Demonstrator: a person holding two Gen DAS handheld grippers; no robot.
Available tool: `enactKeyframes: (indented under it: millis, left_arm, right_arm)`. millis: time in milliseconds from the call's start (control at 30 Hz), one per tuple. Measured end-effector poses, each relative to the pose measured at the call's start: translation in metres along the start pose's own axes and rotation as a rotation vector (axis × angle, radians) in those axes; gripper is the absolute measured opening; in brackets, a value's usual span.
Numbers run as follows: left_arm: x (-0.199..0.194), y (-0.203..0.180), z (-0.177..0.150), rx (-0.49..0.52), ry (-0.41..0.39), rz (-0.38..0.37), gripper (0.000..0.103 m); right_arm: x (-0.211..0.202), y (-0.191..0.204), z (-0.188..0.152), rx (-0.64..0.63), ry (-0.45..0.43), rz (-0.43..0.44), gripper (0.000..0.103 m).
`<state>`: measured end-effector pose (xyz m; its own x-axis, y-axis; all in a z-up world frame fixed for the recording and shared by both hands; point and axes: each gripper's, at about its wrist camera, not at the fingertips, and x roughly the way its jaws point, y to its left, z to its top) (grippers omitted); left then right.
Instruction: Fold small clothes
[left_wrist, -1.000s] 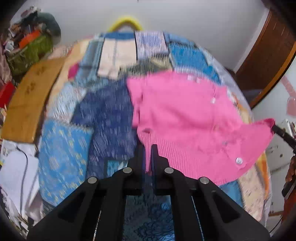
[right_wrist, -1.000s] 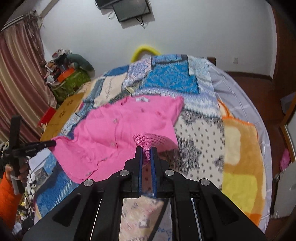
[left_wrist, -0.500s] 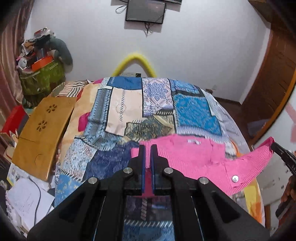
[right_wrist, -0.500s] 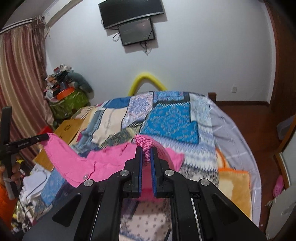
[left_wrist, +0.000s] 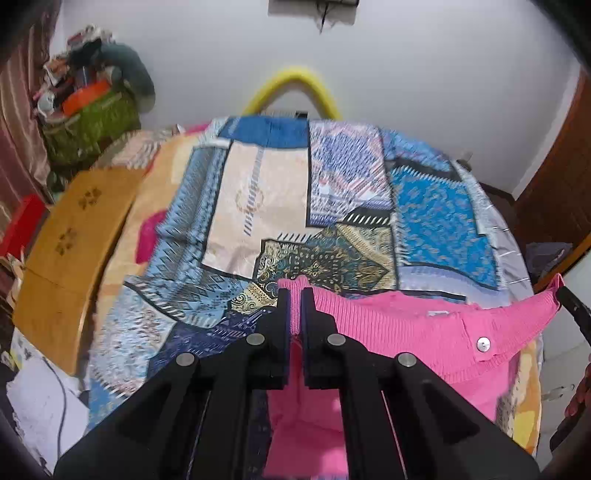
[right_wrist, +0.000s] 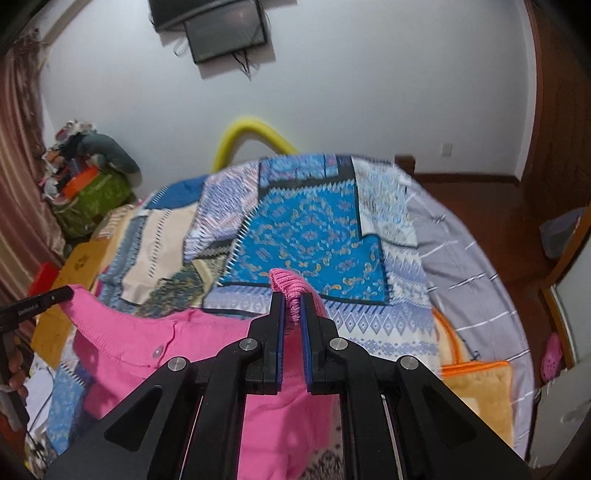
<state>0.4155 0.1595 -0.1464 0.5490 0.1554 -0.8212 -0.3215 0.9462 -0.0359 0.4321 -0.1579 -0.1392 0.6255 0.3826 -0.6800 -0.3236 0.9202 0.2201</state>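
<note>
- Left gripper (left_wrist: 293, 314): fingers closed tight on the ribbed edge of the pink knit cardigan (left_wrist: 417, 332), at lower centre of the frame.
- Right gripper (right_wrist: 291, 314): fingers likewise clamped on a bunched ribbed edge of the cardigan (right_wrist: 125, 339).
- Cardigan hung stretched between the two grippers, above the patchwork bedspread (left_wrist: 258, 206); a snap button (left_wrist: 482, 344) showed at lower right.
- Yellow arched tube (right_wrist: 251, 136) stood behind the bed.

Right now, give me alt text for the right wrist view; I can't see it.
The right claw pinches the ribbed hem of a pink knitted button-up cardigan, held above a blue patchwork bedspread. The left claw holds its other corner at the far left.
</note>
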Motion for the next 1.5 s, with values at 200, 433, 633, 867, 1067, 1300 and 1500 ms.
enactKeyframes:
  millis: [200,433,633,867,1067,1300,1500]
  left_arm:
    - [0.066,0.004,0.0,-0.003,0.087,0.017,0.004]
    - [0.095,0.017,-0.008,-0.026,0.147,0.032,0.004]
    - [0.083,0.036,-0.015,-0.043,0.172,0.034,0.018]
    - [0.03,0.049,-0.035,0.021,0.108,0.036,0.05]
    - [-0.015,0.043,-0.062,0.158,0.057,0.065,0.066]
    - [-0.032,0.03,-0.107,0.269,0.095,0.054,0.076]
    - [-0.008,0.027,-0.126,0.185,0.195,-0.028,0.075]
  right_arm:
    - [0.05,-0.011,-0.004,0.019,0.079,-0.008,0.007]
    - [0.07,-0.028,-0.012,0.083,0.133,0.016,0.014]
    - [0.048,-0.031,-0.016,0.082,0.138,0.028,0.042]
    - [0.008,-0.02,-0.035,0.039,0.158,0.048,0.062]
    - [-0.025,-0.003,-0.052,-0.009,0.166,0.063,0.069]
    - [-0.047,0.029,-0.079,-0.091,0.175,0.081,0.076]
    - [-0.048,0.049,-0.106,-0.18,0.215,0.062,0.076]
